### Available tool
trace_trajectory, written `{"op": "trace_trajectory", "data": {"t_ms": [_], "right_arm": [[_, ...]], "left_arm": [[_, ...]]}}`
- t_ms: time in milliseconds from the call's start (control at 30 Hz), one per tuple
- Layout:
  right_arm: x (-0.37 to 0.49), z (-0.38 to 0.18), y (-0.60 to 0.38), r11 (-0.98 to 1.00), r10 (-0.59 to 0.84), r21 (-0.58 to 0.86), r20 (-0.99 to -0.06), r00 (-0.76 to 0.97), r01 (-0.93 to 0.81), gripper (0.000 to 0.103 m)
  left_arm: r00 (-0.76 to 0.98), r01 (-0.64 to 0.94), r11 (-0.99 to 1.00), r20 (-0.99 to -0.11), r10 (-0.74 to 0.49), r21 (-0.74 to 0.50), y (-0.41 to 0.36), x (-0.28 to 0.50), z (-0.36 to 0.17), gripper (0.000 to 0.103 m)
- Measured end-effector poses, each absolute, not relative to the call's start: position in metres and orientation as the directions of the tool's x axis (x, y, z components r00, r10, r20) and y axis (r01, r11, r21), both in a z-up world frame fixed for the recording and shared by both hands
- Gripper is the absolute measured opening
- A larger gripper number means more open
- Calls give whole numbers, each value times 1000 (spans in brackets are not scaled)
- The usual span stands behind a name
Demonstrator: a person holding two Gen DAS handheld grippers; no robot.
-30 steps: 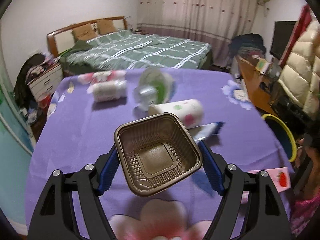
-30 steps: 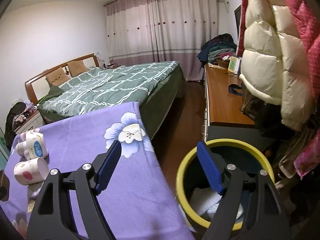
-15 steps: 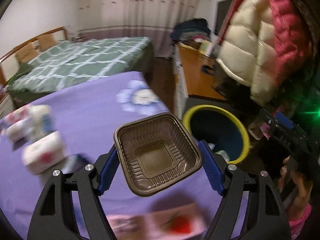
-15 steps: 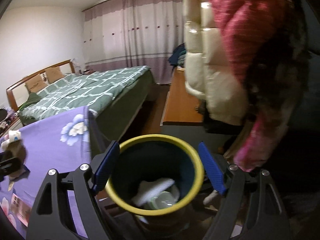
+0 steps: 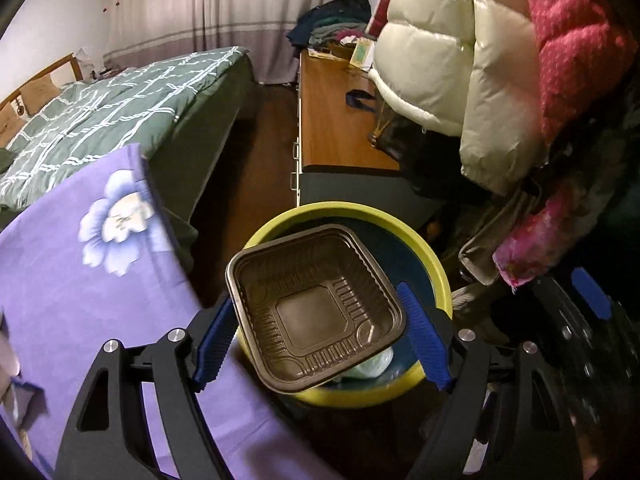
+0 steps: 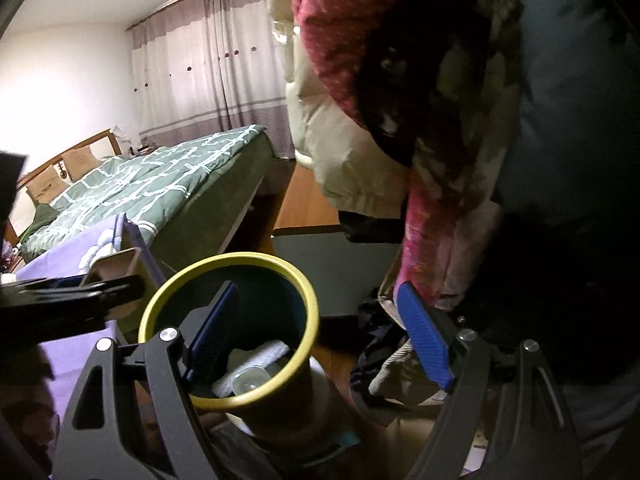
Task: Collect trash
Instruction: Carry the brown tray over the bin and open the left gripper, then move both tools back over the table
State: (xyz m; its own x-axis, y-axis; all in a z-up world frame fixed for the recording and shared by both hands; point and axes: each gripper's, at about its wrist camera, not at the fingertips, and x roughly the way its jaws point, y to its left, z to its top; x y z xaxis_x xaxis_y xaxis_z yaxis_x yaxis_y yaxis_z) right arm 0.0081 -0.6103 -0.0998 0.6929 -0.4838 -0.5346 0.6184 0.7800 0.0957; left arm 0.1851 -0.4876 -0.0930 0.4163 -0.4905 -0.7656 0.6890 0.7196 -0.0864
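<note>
My left gripper holds a brown ribbed plastic tray by two opposite edges. The blue pads still touch it while the jaws are opening. The tray hangs over the yellow-rimmed dark bin beside the table. In the right wrist view the tray shows from the side, just left of the bin's rim. White paper and a clear cup lie inside the bin. My right gripper is open with nothing between its fingers, over the bin's right edge and the floor.
The table with a purple flowered cloth ends just left of the bin. A green bed lies beyond it, and a wooden desk stands behind the bin. Cream and red padded jackets hang close on the right.
My left gripper swung right with the tray, from above the table to above the bin. The right gripper drifted right, so the bin now sits under its left finger.
</note>
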Motion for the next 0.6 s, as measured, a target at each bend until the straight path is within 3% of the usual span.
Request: {"op": "trace_trajectory", "data": {"t_ms": [100,133,333,600], "right_arm": [[6,-103,-612,774,-492,90,-539,684,627,77],[6,-104,-613,772,-493,88,-541,681,629,77],[15,-107,-605,782,-478,85,-553,682,617,77],[45,-105,-561,846,-386,102,-558,734,523,77]], "left_arm": [[412,680,728,-776,-478,-87,-504,195,-103,87],[412,671,735,-777,-476,-94,-508,200,-105,96],[440,637,756,-736,-515,-149,-477,207,-83,96],[610,567,813,-597,-521,-131,-348,191,-25,98]]}}
